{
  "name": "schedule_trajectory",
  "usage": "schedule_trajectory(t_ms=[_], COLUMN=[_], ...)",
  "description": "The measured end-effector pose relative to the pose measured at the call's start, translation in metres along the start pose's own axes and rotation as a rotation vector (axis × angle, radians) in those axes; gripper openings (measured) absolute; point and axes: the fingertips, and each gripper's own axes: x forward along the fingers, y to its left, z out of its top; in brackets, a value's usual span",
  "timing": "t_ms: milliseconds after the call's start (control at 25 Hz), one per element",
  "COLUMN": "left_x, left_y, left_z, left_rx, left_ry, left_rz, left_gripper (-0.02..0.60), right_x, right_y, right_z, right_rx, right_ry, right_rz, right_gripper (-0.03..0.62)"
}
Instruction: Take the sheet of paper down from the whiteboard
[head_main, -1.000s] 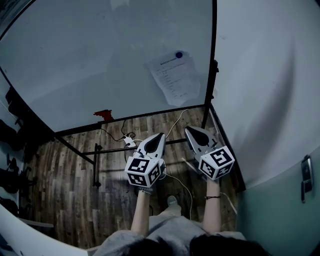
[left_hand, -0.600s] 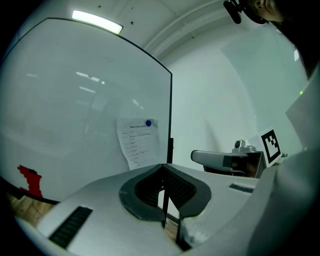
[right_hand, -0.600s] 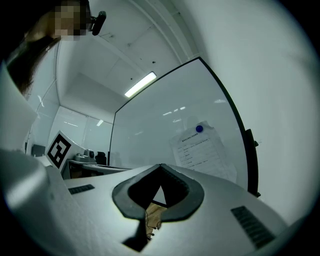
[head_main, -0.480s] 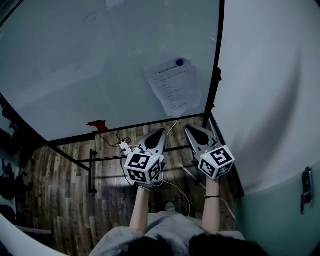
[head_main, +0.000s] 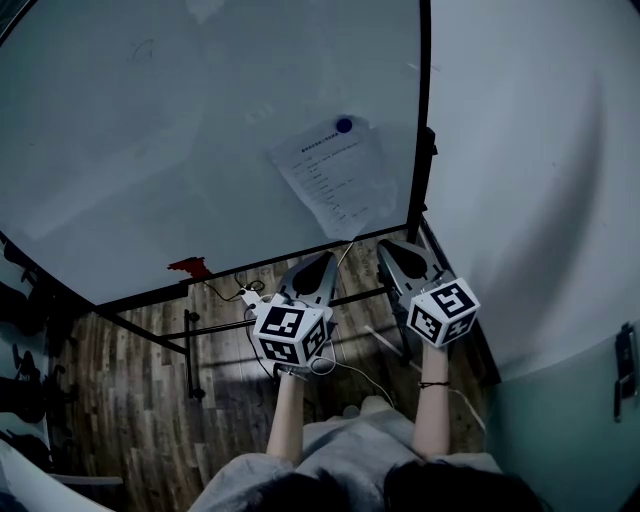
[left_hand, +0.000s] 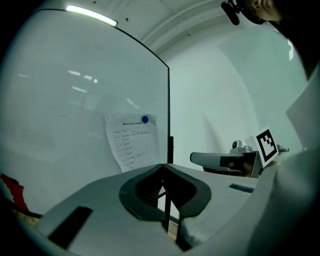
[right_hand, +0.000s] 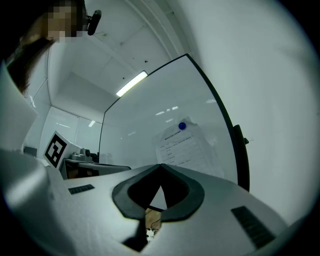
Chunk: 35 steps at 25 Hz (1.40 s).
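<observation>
Both grippers moved closer to the whiteboard (head_main: 150, 140) than a second ago. Left gripper (head_main: 320, 264) is clenched and empty, tips at the board's bottom edge. Paper (head_main: 330, 180) hangs near the board's lower right corner, pinned by a blue magnet (head_main: 344, 125). Right gripper (head_main: 393, 248) is clenched and empty, just below the paper.

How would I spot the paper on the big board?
Look at the big whiteboard. Near its lower right corner, by the black frame, hangs the sheet of paper. It alone has printed lines and a round blue magnet at its top.
</observation>
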Motion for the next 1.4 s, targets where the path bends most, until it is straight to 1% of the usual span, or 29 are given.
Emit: schedule_trajectory(t_ms=[240, 440, 640, 880, 1120, 1200, 1400], left_x=[0.017, 0.038, 0.065, 0.094, 0.107, 0.110, 0.118], left_y=[0.019, 0.034, 0.036, 0.025, 0.030, 0.031, 0.039], left_z=[0.007, 0.023, 0.036, 0.042, 0.043, 0.045, 0.065], left_rx=[0.016, 0.024, 0.045, 0.054, 0.056, 0.074, 0.156], left_ry=[-0.002, -0.026, -0.045, -0.050, -0.039, -0.033, -0.038], left_rz=[0.025, 0.044, 0.048, 0.021, 0.049, 0.065, 0.099], left_gripper=[0.006, 0.005, 0.005, 0.006, 0.006, 0.006, 0.006], right_x=[0.023, 0.044, 0.055, 0.060, 0.065, 0.065, 0.069], right_y=[-0.025, -0.046, -0.065, -0.085, -0.097, -0.101, -0.114], right_z=[0.006, 0.014, 0.023, 0.029, 0.022, 0.017, 0.006], right_rx=[0.012, 0.003, -0.013, -0.018, -0.009, 0.007, 0.034], right_ry=[0.001, 0.009, 0.015, 0.019, 0.046, 0.055, 0.088], right_rz=[-0.007, 0.011, 0.015, 0.023, 0.027, 0.017, -0.017], right_gripper=[0.002, 0.002, 0.002, 0.002, 0.002, 0.002, 0.002])
